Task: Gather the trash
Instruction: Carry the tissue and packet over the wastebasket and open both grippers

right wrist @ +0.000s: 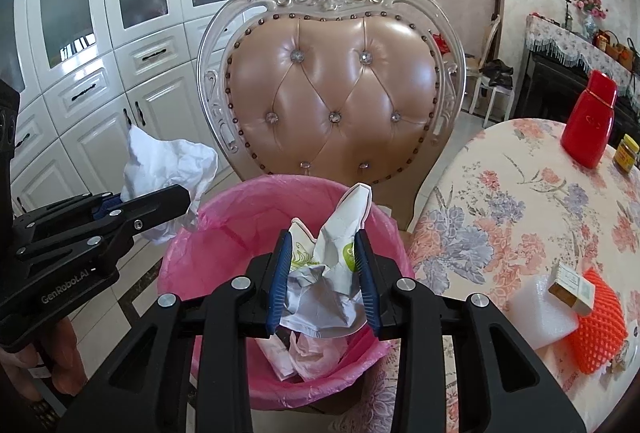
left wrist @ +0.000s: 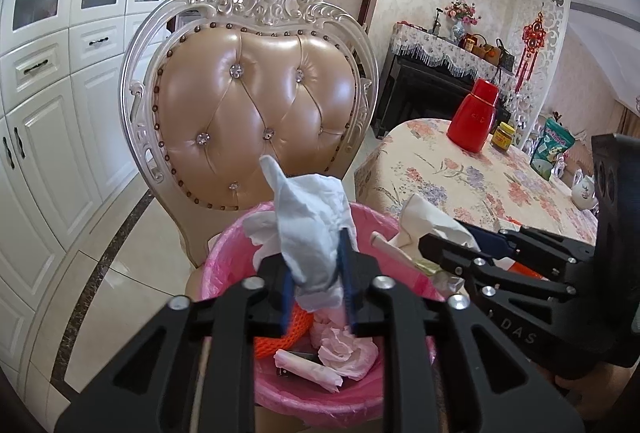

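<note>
Two hand-held black grippers hang over a round bin lined with a pink plastic bag (right wrist: 224, 217), which stands in front of a cream carved chair with a tufted beige leather back (right wrist: 332, 93). The left gripper (left wrist: 318, 285) has its blue-padded fingers (left wrist: 346, 273) set narrow around a crumpled white paper tissue (left wrist: 308, 221), which sticks up between them above the bin's near rim. The right gripper (right wrist: 324, 281) has its fingers (right wrist: 280, 277) a little apart on either side of a crushed white paper wrapper with green print (right wrist: 332, 265), directly over the bin's opening. Down inside the bin lie pink and white paper scraps (left wrist: 344, 353) and a piece of orange foam netting (left wrist: 280, 333). To the right, a table under a floral cloth (right wrist: 500, 201) carries a red bottle (right wrist: 590, 125), a white foam block (right wrist: 544, 313), a small carton (right wrist: 572, 289) and an orange net sleeve (right wrist: 600, 325).
</note>
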A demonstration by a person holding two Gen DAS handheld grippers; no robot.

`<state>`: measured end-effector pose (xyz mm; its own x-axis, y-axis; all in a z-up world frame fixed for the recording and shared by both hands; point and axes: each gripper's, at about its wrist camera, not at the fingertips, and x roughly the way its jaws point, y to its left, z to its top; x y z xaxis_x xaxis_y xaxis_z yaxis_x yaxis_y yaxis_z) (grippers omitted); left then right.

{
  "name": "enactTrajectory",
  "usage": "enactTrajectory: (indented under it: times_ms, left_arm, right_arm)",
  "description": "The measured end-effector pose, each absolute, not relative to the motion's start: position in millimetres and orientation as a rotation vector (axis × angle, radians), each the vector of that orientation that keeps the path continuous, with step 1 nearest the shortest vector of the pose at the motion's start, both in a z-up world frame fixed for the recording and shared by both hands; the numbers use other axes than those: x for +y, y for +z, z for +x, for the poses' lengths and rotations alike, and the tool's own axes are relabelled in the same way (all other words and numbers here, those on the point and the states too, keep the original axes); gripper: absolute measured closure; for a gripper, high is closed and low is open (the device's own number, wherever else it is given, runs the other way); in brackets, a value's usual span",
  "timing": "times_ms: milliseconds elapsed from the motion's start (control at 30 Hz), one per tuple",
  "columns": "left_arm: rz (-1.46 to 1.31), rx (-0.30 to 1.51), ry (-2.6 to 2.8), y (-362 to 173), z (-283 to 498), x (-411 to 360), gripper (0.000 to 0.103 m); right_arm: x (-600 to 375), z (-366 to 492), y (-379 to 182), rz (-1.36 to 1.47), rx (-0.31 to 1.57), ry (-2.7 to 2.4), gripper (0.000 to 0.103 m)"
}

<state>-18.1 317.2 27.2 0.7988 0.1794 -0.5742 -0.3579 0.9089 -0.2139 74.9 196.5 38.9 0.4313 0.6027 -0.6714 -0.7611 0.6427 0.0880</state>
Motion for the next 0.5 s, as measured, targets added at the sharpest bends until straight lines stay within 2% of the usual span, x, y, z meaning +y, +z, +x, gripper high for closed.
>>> enactTrajectory:
  times_ms: [33,100,167,300,400,500]
  left_arm:
    - [-0.330,0.577,0.294,26.7,-18.3,318.6,0.065]
    - [-0.337,0.575,0.296,26.6,-18.1,321.5,0.062]
    - [-0.342,0.576,0.301,26.4,-18.1,322.9,0.062]
    - [-0.343,0.578,0.307,26.4,-18.6,323.1,0.062]
    - [-0.338,0.579,0.305,26.7,-18.4,321.6,0.062]
    - [-0.332,0.581,0.299,28.2,-16.6,317.1,0.062]
  right_arm:
    - [197.2,75.6,38.0,-0.245,0.732,0.858,0.068]
    - [198.6,77.4,35.9,-0.248,0.739,0.855,0.058]
    - [198.1,78.2,34.7,-0.247,0.737,0.852,0.053]
    - [195.3,80.6,33.4,-0.246,0.741,0.842,0.053]
    - [189.0,82.1,34.7,-0.236,0.738,0.830,0.046]
    - [177.6,83.2,36.7,-0.226,0.730,0.815,0.044]
